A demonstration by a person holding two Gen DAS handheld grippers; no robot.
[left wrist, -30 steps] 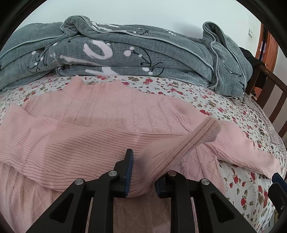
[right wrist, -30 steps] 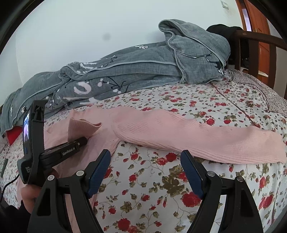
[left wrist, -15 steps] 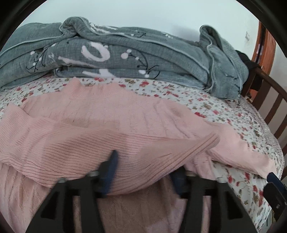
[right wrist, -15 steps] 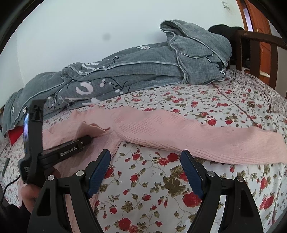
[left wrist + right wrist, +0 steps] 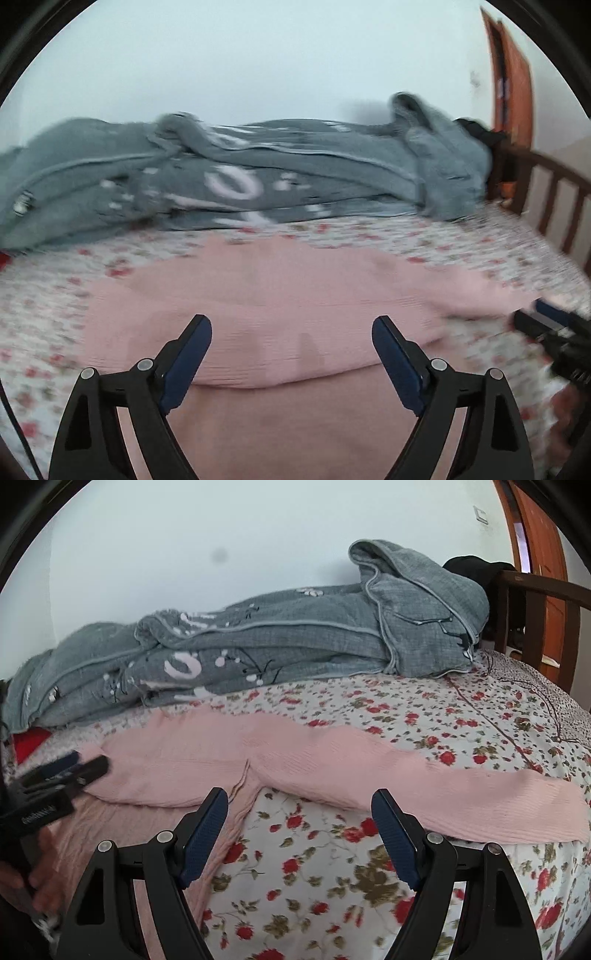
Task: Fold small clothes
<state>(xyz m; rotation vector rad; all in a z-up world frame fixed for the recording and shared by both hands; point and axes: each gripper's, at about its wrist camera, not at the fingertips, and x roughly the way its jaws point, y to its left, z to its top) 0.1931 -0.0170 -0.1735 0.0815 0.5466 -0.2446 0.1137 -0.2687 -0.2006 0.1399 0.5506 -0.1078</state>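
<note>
Since the earlier frame the left gripper (image 5: 291,332) has let go of the sleeve it was pinching and has drawn back from it; its jaws are opening now, with nothing between them. That folded sleeve (image 5: 258,347) lies across the chest of the pink sweater (image 5: 280,280), which is spread flat on the bed (image 5: 424,716).

The right gripper (image 5: 299,808) has wide jaws, also empty. The unfolded sleeve (image 5: 424,786) lies just beyond its tips, with its long axis running from the armpit on the left to the cuff far on the right. So the right hand is clearly the nearer one for this sleeve, and the cuff lies to the right of its jaws.

The grey quilt (image 5: 258,646) is heaped behind the sweater, well apart from the sleeve. The left view is blurred, so the edge of the folded sleeve is perhaps not quite straight. Nothing seems to stand in the way.
</note>
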